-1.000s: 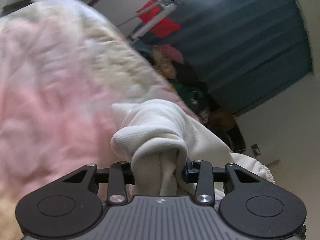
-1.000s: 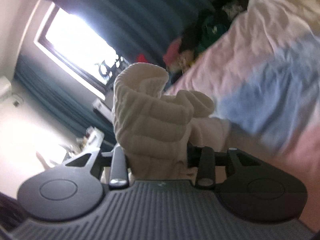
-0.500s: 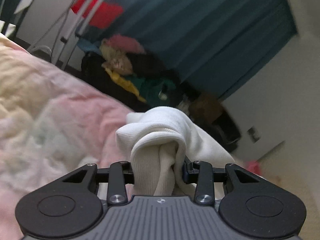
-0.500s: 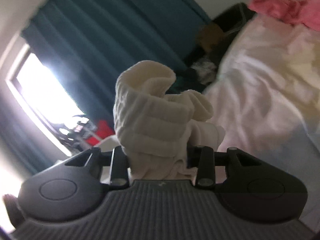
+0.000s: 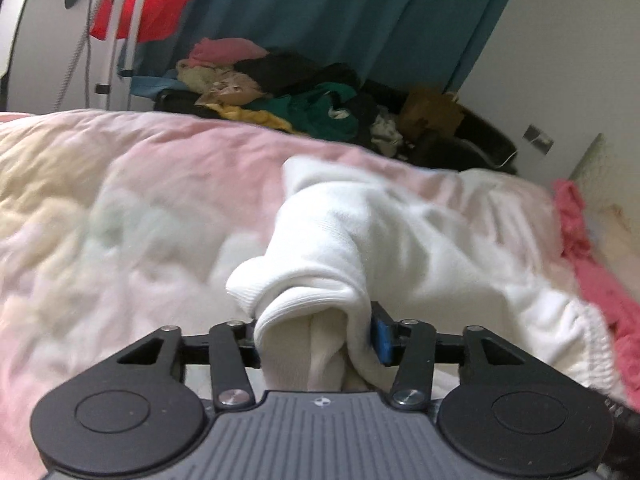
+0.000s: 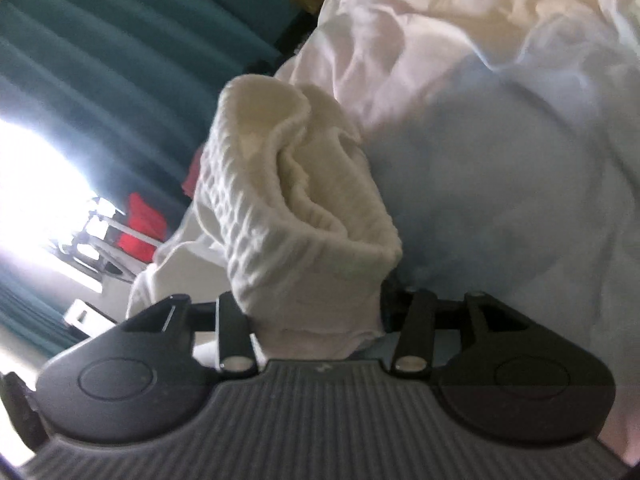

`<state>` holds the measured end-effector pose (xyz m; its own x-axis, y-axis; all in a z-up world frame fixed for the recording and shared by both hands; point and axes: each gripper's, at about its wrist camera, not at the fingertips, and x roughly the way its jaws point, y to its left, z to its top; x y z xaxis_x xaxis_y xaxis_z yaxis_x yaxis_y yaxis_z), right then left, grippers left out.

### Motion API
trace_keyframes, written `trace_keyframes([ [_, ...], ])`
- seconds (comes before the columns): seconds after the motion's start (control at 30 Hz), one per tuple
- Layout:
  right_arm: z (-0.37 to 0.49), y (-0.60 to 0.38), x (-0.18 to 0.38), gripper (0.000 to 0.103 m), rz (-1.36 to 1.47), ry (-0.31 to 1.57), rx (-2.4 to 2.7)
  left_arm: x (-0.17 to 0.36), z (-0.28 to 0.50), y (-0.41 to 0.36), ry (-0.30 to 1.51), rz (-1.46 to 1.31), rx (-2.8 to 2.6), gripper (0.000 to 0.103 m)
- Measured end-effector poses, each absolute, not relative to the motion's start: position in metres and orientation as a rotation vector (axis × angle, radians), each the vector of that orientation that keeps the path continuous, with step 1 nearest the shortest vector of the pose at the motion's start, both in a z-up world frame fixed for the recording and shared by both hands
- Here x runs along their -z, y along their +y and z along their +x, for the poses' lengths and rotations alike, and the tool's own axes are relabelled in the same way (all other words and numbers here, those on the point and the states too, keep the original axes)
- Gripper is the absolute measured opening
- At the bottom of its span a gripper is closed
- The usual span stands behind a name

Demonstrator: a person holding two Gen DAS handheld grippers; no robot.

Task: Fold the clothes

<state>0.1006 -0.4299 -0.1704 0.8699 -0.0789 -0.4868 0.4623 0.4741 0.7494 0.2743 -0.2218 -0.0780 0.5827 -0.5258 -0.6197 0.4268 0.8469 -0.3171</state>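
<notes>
A: What does the left gripper [image 5: 314, 338] hold?
B: A bunched edge of the white garment [image 5: 384, 240], which trails over the pastel quilt [image 5: 120, 200].
A: And the right gripper [image 6: 316, 316]?
B: Clamped on its ribbed cuff [image 6: 280, 184], above the quilt.

White garment [image 5: 360, 240]: soft knit with a ribbed, stitched hem; bunched at one end into a thick fold, pinched there from both sides; from that fold the cloth runs away over the bed cover [image 5: 140, 200] toward its far edge, rumpled, not flat; a gathered, seamed border lies at the right side, close beside a pink cloth at the cover's right edge; on the right wrist view the same garment [image 6: 288, 208] shows a waffle-like ribbed band, cream in tone, rolled into an open cuff standing upward; its lower part is pinched likewise, the rest trailing down to the left; whether it touches the cover [image 6: 500, 160] there cannot be told.
</notes>
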Motion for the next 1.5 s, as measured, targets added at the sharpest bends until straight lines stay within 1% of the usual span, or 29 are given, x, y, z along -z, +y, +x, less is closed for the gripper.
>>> trace_keyframes([
  [0.03, 0.099, -0.428, 0.169, 0.050, 1.026, 0.430, 0.345, 0.076, 0.269, -0.217, 0.766, -0.139, 0.553, 0.056],
  [0.13, 0.089, -0.423, 0.154, 0.051, 1.026, 0.483, 0.368, 0.064, 0.251, -0.206, 0.756, -0.125, 0.534, 0.057],
  [0.27, 0.070, -0.413, 0.119, 0.051, 0.957, 0.560, 0.393, 0.024, 0.214, -0.190, 0.726, -0.061, 0.520, 0.056],
  [0.43, 0.036, -0.392, 0.066, 0.051, 0.820, 0.569, 0.379, -0.025, 0.165, -0.176, 0.670, -0.015, 0.537, 0.059],
  [0.57, 0.007, -0.367, 0.023, 0.051, 0.691, 0.547, 0.351, -0.057, 0.116, -0.167, 0.609, 0.009, 0.553, 0.073],
  [0.6, -0.001, -0.359, 0.014, 0.051, 0.664, 0.540, 0.341, -0.064, 0.104, -0.164, 0.596, 0.016, 0.557, 0.075],
  [0.63, -0.008, -0.351, 0.005, 0.051, 0.640, 0.535, 0.333, -0.071, 0.091, -0.161, 0.587, 0.023, 0.563, 0.080],
  [0.67, -0.015, -0.343, -0.003, 0.052, 0.619, 0.528, 0.323, -0.077, 0.079, -0.158, 0.580, 0.030, 0.570, 0.081],
  [0.7, -0.022, -0.335, -0.011, 0.061, 0.597, 0.515, 0.312, -0.084, 0.066, -0.154, 0.572, 0.037, 0.577, 0.081],
  [0.73, -0.030, -0.327, -0.018, 0.068, 0.575, 0.502, 0.301, -0.089, 0.055, -0.151, 0.563, 0.042, 0.586, 0.083],
  [0.77, -0.038, -0.320, -0.026, 0.078, 0.556, 0.489, 0.290, -0.094, 0.043, -0.146, 0.550, 0.043, 0.594, 0.086],
  [0.8, -0.045, -0.312, -0.032, 0.084, 0.540, 0.474, 0.276, -0.099, 0.032, -0.141, 0.535, 0.036, 0.599, 0.091],
  [0.83, -0.052, -0.304, -0.038, 0.083, 0.517, 0.462, 0.263, -0.104, 0.020, -0.135, 0.513, 0.027, 0.606, 0.098],
  [0.87, -0.058, -0.295, -0.044, 0.082, 0.489, 0.453, 0.256, -0.108, 0.008, -0.129, 0.490, 0.018, 0.614, 0.101],
  [0.9, -0.063, -0.287, -0.049, 0.082, 0.461, 0.442, 0.254, -0.113, -0.002, -0.124, 0.465, 0.014, 0.613, 0.102],
  [1.03, -0.089, -0.257, -0.060, 0.082, 0.361, 0.383, 0.264, -0.124, -0.040, -0.112, 0.384, 0.058, 0.589, 0.103],
  [1.13, -0.103, -0.244, -0.057, 0.082, 0.360, 0.348, 0.260, -0.126, -0.062, -0.103, 0.342, 0.079, 0.568, 0.103],
  [1.3, -0.122, -0.216, -0.036, 0.082, 0.256, 0.278, 0.295, -0.112, -0.090, -0.092, 0.253, 0.151, 0.515, 0.103],
  [1.5, -0.118, -0.201, -0.007, 0.082, 0.201, 0.264, 0.318, -0.092, -0.100, -0.073, 0.233, 0.092, 0.485, 0.103],
])
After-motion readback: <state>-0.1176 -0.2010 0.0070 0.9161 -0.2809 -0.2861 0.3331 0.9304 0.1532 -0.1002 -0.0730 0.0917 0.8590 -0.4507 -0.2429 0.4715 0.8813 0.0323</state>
